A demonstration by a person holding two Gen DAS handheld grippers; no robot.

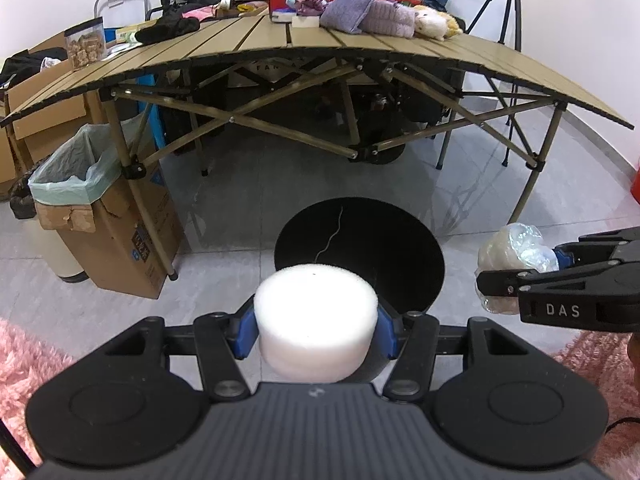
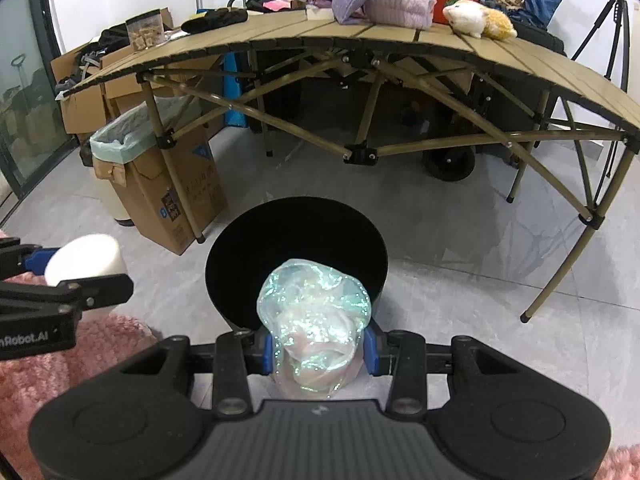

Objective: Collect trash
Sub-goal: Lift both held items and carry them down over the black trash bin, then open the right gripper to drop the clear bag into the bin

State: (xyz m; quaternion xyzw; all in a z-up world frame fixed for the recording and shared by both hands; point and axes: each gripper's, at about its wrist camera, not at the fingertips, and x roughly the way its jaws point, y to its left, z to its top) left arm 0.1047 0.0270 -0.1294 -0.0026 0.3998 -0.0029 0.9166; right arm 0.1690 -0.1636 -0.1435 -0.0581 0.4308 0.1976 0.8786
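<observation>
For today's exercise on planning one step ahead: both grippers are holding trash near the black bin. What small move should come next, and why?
Probably move the left gripper slightly forward and open it. It is shut on the white foam puck, which sits at the near rim of the black bin, not fully over the opening. The right gripper is likewise shut on crumpled plastic wrap at the rim and could follow.

The foam puck [image 1: 316, 320] is plain white, held between blue pads [image 1: 246, 330]. The crumpled plastic wrap [image 2: 316, 320] shimmers iridescent teal and pink. The bin [image 2: 296, 256] is black. The rug [image 2: 60, 360] is shaggy pink, the floor tiles [image 2: 460, 280] grey, the slatted tabletop [image 1: 360, 52] tan, and the cardboard box [image 1: 128, 236] brown with a pale green liner [image 1: 68, 176].
</observation>
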